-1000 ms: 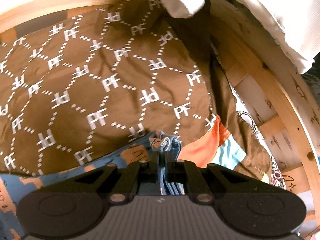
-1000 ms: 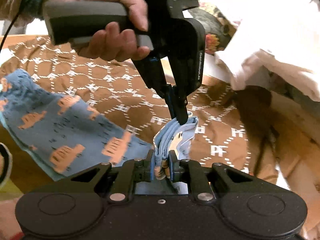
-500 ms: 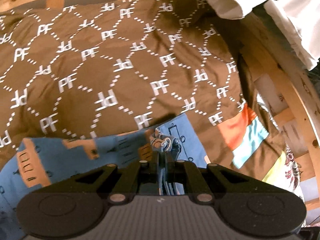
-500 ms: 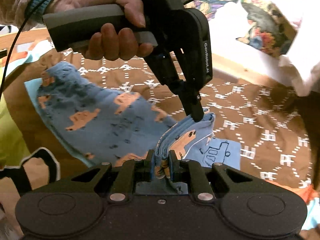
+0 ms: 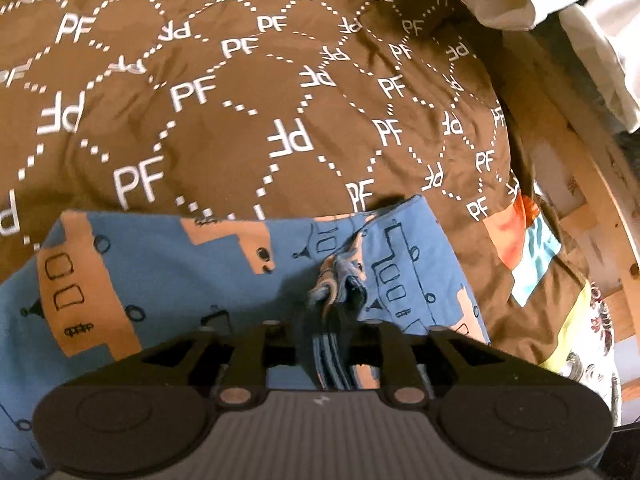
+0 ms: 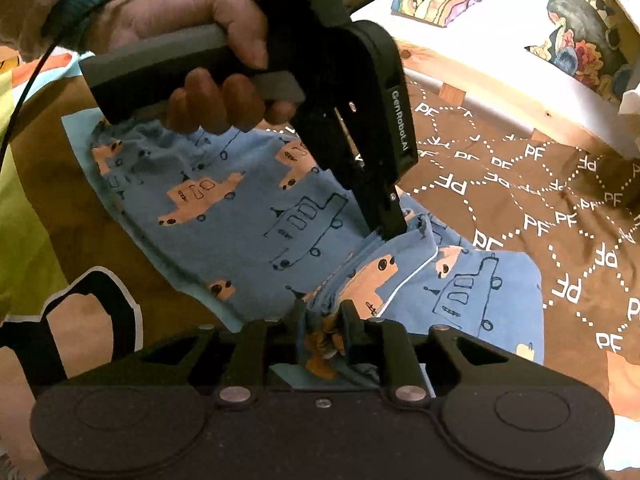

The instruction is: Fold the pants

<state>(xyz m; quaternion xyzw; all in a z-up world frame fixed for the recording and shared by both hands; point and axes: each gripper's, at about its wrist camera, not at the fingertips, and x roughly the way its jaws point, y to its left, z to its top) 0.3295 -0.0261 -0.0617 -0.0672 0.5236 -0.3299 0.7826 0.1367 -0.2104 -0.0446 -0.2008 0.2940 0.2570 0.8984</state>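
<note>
Our right gripper (image 6: pixel 325 320) has its jaws pinching a bunched stack of edges of the blue pants (image 6: pixel 240 216), and our left gripper (image 6: pixel 386 226) pinches the same raised fold just beyond. The pants, printed with orange and outlined vehicles, lie doubled over on the brown "PF" bedspread (image 5: pixel 248 128), inside a wooden bed frame (image 5: pixel 600 184).

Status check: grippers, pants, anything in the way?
Left gripper and right gripper shut on pants. Pants partly folded on brown blanket. Nothing blocking.
</note>
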